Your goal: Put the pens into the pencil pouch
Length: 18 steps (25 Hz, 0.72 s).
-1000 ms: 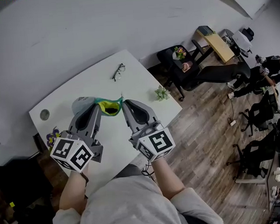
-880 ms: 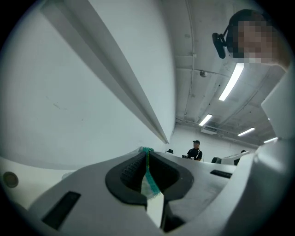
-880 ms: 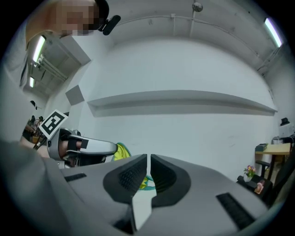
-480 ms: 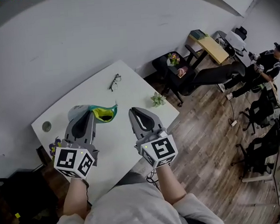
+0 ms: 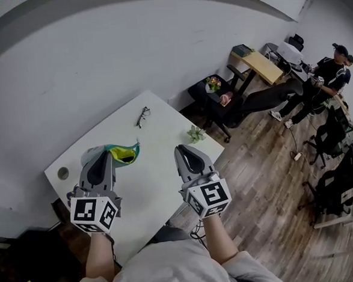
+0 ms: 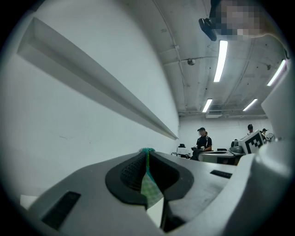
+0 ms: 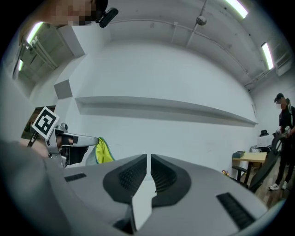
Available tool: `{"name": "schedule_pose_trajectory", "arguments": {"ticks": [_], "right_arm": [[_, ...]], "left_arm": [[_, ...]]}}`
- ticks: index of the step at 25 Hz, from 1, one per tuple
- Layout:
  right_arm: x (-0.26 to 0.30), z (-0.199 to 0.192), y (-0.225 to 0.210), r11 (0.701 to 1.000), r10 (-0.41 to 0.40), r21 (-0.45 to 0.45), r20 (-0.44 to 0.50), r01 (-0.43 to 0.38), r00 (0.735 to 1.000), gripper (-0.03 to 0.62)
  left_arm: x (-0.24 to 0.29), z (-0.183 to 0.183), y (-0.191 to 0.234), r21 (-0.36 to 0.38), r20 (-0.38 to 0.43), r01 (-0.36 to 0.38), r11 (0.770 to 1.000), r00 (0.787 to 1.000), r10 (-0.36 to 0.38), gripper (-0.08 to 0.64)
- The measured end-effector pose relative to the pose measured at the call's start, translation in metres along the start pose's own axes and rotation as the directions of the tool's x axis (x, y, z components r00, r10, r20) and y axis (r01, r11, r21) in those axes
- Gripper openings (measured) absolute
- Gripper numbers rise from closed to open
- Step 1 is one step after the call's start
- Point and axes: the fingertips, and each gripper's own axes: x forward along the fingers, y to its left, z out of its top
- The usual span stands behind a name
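A plain white wall (image 5: pixel 128 56) backs a white rectangular table (image 5: pixel 151 169) on a wood-plank office floor (image 5: pixel 257 180). A person in a grey top (image 5: pixel 174 276) stands at the table's near edge, arms out, with a grey two-jaw gripper in each hand, both pointing level toward the wall. The left gripper (image 5: pixel 105 154) has its jaws clamped on the edge of a soft fabric pencil pouch (image 5: pixel 122 153), teal outside and yellow-green inside. The pouch hangs open from the jaw tips over the table's far left part; whether it touches the tabletop cannot be told. The right gripper (image 5: pixel 187 150) is well apart from the pouch, over the table's right side, its jaws drawn together to a thin slit with nothing between them. A pair of dark-framed glasses (image 5: pixel 142 116) lies near the table's far edge, and a small green potted plant (image 5: pixel 195 133) stands at its right corner.
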Motion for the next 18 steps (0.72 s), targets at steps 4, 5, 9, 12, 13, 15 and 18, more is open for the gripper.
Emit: {"name": "schedule_pose_trajectory", "arguments": {"ticks": [4, 5, 9, 12, 13, 15, 18], "right_arm": [[-0.01, -0.001, -0.005, 1.0, -0.03, 0.004, 0.003, 0.03, 1.0, 0.044], [-0.012, -0.002, -0.006, 0.999, -0.036, 0.005, 0.003, 0.036, 0.999, 0.044], [-0.02, -0.006, -0.008, 0.998, -0.055, 0.009, -0.002, 0.055, 0.998, 0.044], [-0.028, -0.009, -0.006, 0.998, -0.066, 0.011, -0.005, 0.066, 0.998, 0.044], [-0.03, -0.009, -0.006, 0.998, -0.07, 0.011, -0.005, 0.07, 0.998, 0.044], [-0.035, -0.01, -0.004, 0.997, -0.075, 0.012, -0.004, 0.075, 0.997, 0.044], [-0.038, -0.011, 0.0, 0.997, -0.078, 0.013, -0.001, 0.078, 0.997, 0.044]], "left_arm": [[-0.004, 0.002, -0.001, 0.019, 0.003, -0.005, 1.0, 1.0, 0.005, 0.04], [-0.004, 0.002, -0.001, 0.024, 0.003, -0.006, 1.0, 1.0, 0.006, 0.041], [-0.008, 0.003, -0.003, 0.039, 0.004, -0.003, 0.999, 1.0, 0.003, 0.04], [-0.013, 0.002, -0.006, 0.048, 0.005, 0.0, 0.999, 1.0, 0.0, 0.04], [-0.014, 0.002, -0.007, 0.049, 0.007, 0.001, 0.999, 1.0, -0.002, 0.04], [-0.017, 0.001, -0.009, 0.051, 0.013, 0.004, 0.999, 1.0, -0.005, 0.04], [-0.021, 0.0, -0.01, 0.069, 0.027, 0.008, 0.998, 1.0, -0.01, 0.04]]}}
